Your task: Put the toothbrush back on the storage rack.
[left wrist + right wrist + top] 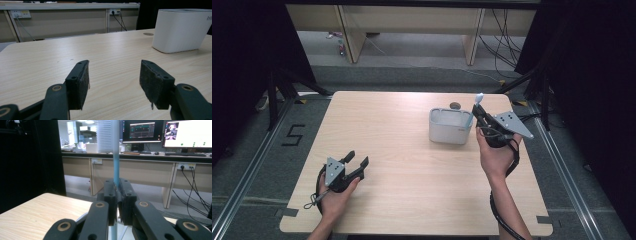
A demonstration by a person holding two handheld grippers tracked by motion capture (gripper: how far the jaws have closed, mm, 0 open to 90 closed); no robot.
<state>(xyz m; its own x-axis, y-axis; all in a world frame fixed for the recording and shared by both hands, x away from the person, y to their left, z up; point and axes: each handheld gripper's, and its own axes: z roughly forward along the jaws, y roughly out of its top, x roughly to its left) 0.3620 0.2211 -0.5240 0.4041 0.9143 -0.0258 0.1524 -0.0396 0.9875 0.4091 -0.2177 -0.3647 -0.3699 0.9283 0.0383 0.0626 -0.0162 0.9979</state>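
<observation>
Right gripper pinching a toothbrush upright, just right of the white container. Left gripper resting near left, jaws spread.

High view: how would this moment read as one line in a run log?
right tool: shut on blue stick, upright beside white tub | left tool: open, empty, low over table

Tabletop lies bare betw. the left gripper and the white container, so passage is free there. Container stands just beside the right gripper, blocking its left side.
</observation>
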